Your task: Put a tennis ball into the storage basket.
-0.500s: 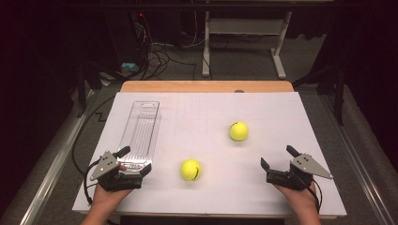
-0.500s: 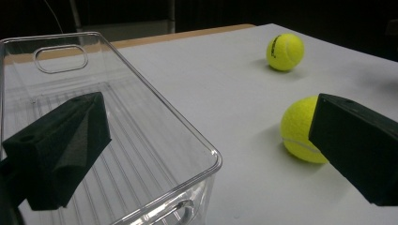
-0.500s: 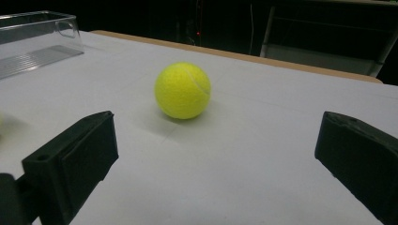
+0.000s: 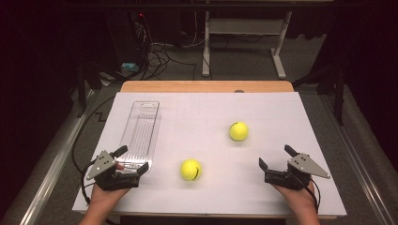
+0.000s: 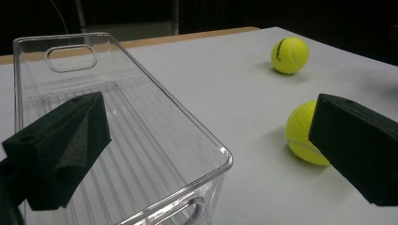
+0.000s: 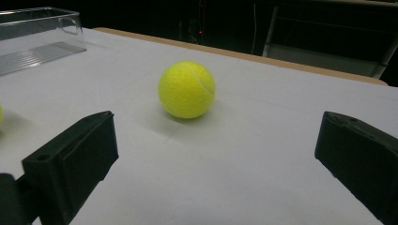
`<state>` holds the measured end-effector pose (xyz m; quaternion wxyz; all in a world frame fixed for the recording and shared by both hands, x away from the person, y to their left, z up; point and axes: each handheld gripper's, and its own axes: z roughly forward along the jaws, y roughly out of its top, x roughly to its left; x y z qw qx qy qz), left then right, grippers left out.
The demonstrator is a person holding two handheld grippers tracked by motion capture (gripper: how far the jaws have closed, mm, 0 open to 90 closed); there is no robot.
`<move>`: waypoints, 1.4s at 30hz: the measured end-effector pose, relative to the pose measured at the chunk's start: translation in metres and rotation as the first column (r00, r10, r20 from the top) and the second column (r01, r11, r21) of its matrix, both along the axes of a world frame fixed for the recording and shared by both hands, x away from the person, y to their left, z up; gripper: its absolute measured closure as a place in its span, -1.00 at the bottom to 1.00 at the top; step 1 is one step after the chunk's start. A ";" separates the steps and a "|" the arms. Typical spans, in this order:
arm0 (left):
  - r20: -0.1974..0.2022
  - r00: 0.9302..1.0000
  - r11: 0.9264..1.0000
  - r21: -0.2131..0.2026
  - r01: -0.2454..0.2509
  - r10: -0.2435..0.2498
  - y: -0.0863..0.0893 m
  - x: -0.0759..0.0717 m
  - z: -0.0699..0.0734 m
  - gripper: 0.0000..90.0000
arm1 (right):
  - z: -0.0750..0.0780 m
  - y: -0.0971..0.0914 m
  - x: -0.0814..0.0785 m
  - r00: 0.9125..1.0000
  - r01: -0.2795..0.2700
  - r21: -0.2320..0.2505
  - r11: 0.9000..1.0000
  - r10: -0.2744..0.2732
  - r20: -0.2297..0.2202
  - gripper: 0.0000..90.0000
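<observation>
Two yellow tennis balls lie on the white sheet: the near ball [image 4: 191, 169] front centre, the far ball [image 4: 239, 131] right of centre. A long clear plastic bin [image 4: 141, 131] stands empty on the left. My left gripper [image 4: 133, 158] is open at the bin's near end, one jaw over the bin, the other toward the near ball. In the left gripper view, the bin's rim [image 5: 206, 140] runs between the open jaws of the left gripper [image 5: 206, 122], with the near ball [image 5: 300, 136] and far ball [image 5: 289, 55] to the right. My right gripper [image 4: 276, 157] is open at front right, facing the far ball [image 6: 187, 89].
The white sheet [image 4: 206, 112] covers the table, with a wooden edge [image 4: 206, 86] at the far side. Beyond it are a dark floor with cables [image 4: 159, 56] and a desk frame [image 4: 244, 33]. The bin's far end [image 6: 37, 33] shows in the right gripper view.
</observation>
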<state>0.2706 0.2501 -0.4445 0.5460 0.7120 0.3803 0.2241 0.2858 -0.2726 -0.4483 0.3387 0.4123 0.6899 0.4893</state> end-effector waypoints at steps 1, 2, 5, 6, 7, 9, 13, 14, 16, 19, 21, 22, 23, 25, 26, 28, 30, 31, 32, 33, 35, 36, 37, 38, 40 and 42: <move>-0.001 1.000 1.000 0.001 0.001 -0.001 0.000 0.000 0.000 -0.99 | 0.000 0.000 0.000 1.000 -0.003 -0.001 1.000 0.003 0.000 -1.00; -0.001 1.000 1.000 -0.001 0.001 -0.001 0.000 0.000 0.000 -0.99 | 0.000 0.000 0.000 1.000 -0.002 -0.002 1.000 0.002 -0.001 -1.00; 0.002 1.000 1.000 -0.003 0.006 -0.006 0.000 0.000 0.000 -0.99 | 0.000 0.000 0.000 1.000 0.001 0.000 1.000 -0.001 -0.001 -1.00; 0.004 1.000 1.000 -0.002 0.005 -0.005 0.000 0.000 0.000 -0.99 | 0.000 0.000 0.000 1.000 0.000 0.002 1.000 0.000 -0.001 -1.00; 0.007 1.000 1.000 -0.002 0.005 -0.005 0.000 0.000 0.000 -0.99 | 0.000 0.000 0.000 1.000 0.000 0.003 1.000 0.000 -0.002 -1.00; 0.006 1.000 1.000 -0.001 0.005 -0.005 0.000 0.000 0.000 -0.99 | -0.001 -0.001 0.000 1.000 0.001 0.001 1.000 -0.001 -0.006 -1.00; 0.010 1.000 1.000 0.001 0.002 -0.002 -0.001 0.000 0.001 -0.99 | -0.001 -0.001 0.001 1.000 0.002 0.001 1.000 -0.002 -0.011 -1.00; 0.009 1.000 1.000 0.002 0.001 -0.001 0.000 0.000 0.001 -1.00 | -0.001 -0.001 0.001 1.000 0.003 0.001 1.000 -0.003 -0.011 -1.00; 0.007 1.000 1.000 0.000 0.001 -0.001 -0.001 0.000 0.002 -1.00 | -0.001 -0.001 0.001 1.000 0.004 -0.002 1.000 -0.004 -0.011 -1.00; 0.001 1.000 1.000 0.008 0.008 -0.008 -0.002 -0.001 0.003 -1.00 | -0.001 -0.001 0.000 1.000 0.005 -0.001 1.000 -0.005 -0.013 -1.00; -0.003 1.000 1.000 0.020 0.018 -0.018 -0.004 -0.003 0.005 -0.99 | -0.001 -0.001 0.000 1.000 0.004 -0.001 1.000 -0.004 -0.014 -1.00; -0.003 1.000 0.999 0.026 0.024 -0.024 -0.005 -0.003 0.005 -0.99 | -0.001 -0.001 0.000 1.000 0.004 -0.002 1.000 -0.004 -0.015 -1.00; -0.002 1.000 0.999 0.035 0.030 -0.030 -0.007 -0.004 0.006 -0.99 | -0.002 -0.001 0.000 1.000 0.003 -0.001 1.000 -0.003 -0.016 -1.00; -0.001 0.999 0.998 0.049 0.043 -0.043 -0.010 -0.005 0.008 -0.99 | -0.002 -0.002 0.000 1.000 0.004 0.000 1.000 -0.004 -0.018 -1.00; -0.004 0.999 0.997 0.053 0.048 -0.048 -0.011 -0.006 0.008 -0.99 | -0.002 -0.002 0.000 1.000 0.003 -0.001 1.000 -0.003 -0.018 -1.00; -0.009 0.998 0.997 0.060 0.055 -0.054 -0.014 -0.007 0.009 -0.98 | -0.002 -0.002 0.000 1.000 0.004 -0.002 1.000 -0.004 -0.019 -1.00; -0.016 0.998 0.996 0.069 0.065 -0.064 -0.017 -0.007 0.009 -0.98 | -0.002 -0.002 0.000 1.000 0.004 0.001 1.000 -0.004 -0.026 -1.00; -0.018 0.998 0.995 0.069 0.068 -0.066 -0.018 -0.008 0.009 -0.99 | -0.002 -0.002 0.000 1.000 0.004 0.001 1.000 -0.004 -0.027 -1.00; -0.021 0.997 0.995 0.068 0.072 -0.070 -0.019 -0.008 0.009 -0.99 | -0.002 -0.002 0.000 1.000 0.005 0.002 1.000 -0.005 -0.029 -1.00; -0.026 0.997 0.995 0.070 0.078 -0.077 -0.020 -0.008 0.010 -0.99 | -0.002 -0.002 0.000 1.000 0.005 0.002 1.000 -0.005 -0.029 -1.00; -0.040 0.995 0.993 0.074 0.092 -0.089 -0.022 -0.008 0.010 -1.00 | -0.002 -0.002 0.000 1.000 0.005 0.001 1.000 -0.005 -0.030 -1.00; -0.047 0.994 0.992 0.076 0.098 -0.095 -0.024 -0.009 0.011 -1.00 | -0.002 -0.002 0.000 1.000 0.003 0.000 1.000 -0.003 -0.029 -1.00; -0.054 0.993 0.991 0.080 0.105 -0.101 -0.026 -0.009 0.011 -1.00 | -0.002 -0.002 0.000 1.000 0.003 -0.002 1.000 -0.004 -0.028 -1.00; -0.061 0.992 0.990 0.085 0.115 -0.110 -0.027 -0.009 0.011 -1.00 | -0.003 -0.002 0.000 1.000 0.004 -0.001 1.000 -0.004 -0.029 -1.00; -0.073 0.990 0.988 0.089 0.130 -0.123 -0.031 -0.010 0.011 -1.00 | -0.003 -0.002 0.001 1.000 0.002 -0.001 1.000 -0.002 -0.029 -1.00; -0.083 0.987 0.985 0.095 0.146 -0.138 -0.034 -0.011 0.012 -1.00 | -0.003 -0.002 0.001 0.999 0.002 -0.001 1.000 -0.002 -0.032 -1.00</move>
